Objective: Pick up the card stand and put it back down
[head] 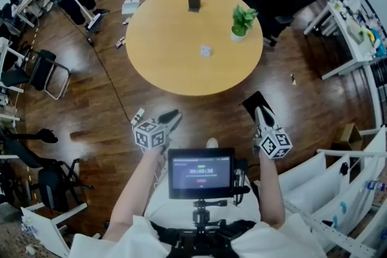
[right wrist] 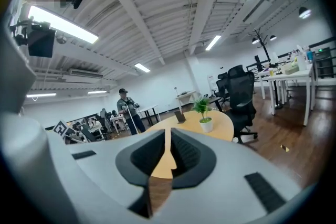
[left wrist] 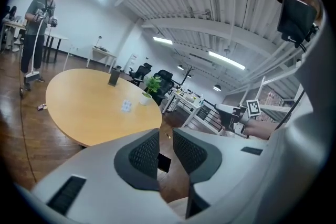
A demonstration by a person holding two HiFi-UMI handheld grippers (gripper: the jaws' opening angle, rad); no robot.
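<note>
Left gripper (head: pixel 172 117) fingers slightly spread, right gripper (head: pixel 257 104) fingers nearly pressed together; both empty, well short of plant (head: pixel 242 20). Card stand (head: pixel 194 2) on counter (head: pixel 175 66), beyond-left of plant. Long reach could topple plant.

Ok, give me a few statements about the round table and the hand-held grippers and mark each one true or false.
1. The card stand is standing on the round table, at its far side. True.
2. The potted plant sits on the floor beside the table. False: it stands on the table, near the right edge in the head view.
3. The right hand-held gripper is gripping the card stand. False: it is over the floor, short of the table, with nothing between its jaws.
4. A small white item lies on the table, nearer the person than the card stand. True.
</note>
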